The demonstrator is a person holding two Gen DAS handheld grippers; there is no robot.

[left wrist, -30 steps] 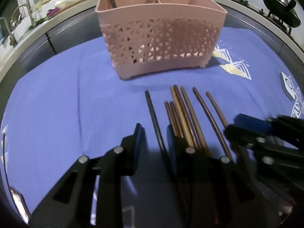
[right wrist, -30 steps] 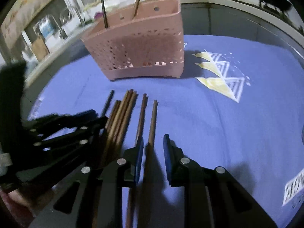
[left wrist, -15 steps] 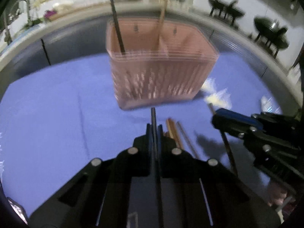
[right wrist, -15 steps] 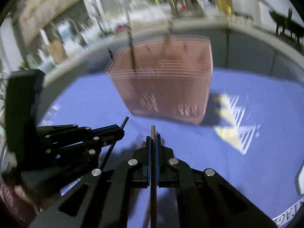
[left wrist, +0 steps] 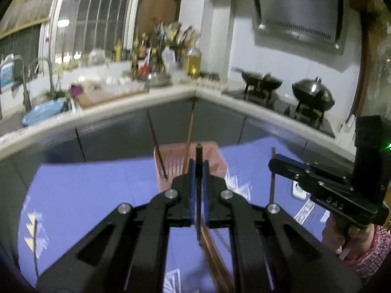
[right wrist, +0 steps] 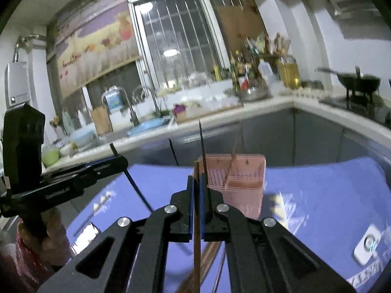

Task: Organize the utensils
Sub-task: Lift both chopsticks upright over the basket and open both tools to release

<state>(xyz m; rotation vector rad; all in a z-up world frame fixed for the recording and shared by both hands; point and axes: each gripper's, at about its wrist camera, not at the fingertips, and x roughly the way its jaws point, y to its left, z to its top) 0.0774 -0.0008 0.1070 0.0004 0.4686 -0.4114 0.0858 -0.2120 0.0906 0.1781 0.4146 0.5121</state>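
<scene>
L gripper [left wrist: 198, 168] is pinched tight on a dark stick [left wrist: 199, 153], tip poking out past the pads at 12 o'clock, shaft running back down between the jaws. R gripper [right wrist: 198, 183] is clamped the same way on a brown stick [right wrist: 197, 219], which runs from just above the pads down toward 6 o'clock. Both tools are up off the cloth [left wrist: 97, 195], w/ the sticks near upright.

Pink caddy [left wrist: 215, 156] sits on the blue cloth, straight ahead of the L gripper and partly hidden behind its fingers. In the R wrist view the caddy [right wrist: 246, 183] is just past the pads toward 1 o'clock. Two sticks already stand in it: a dark one [left wrist: 157, 141] leaning left and a tan one [left wrist: 189, 131] beside it.

Loose sticks [left wrist: 215, 256] lie on the cloth below the L gripper, at 6 o'clock, in a bundle; count unclear, blurred.

From the L view, the R gripper [left wrist: 275, 161] shows at 3 o'clock w/ its stick [left wrist: 272, 183] hanging below. From the R view, the L gripper [right wrist: 119, 161] is at 9 o'clock, dark stick [right wrist: 136, 188] slanting down from it.

Counter [left wrist: 122, 102] w/ bottles and woks sits behind.
</scene>
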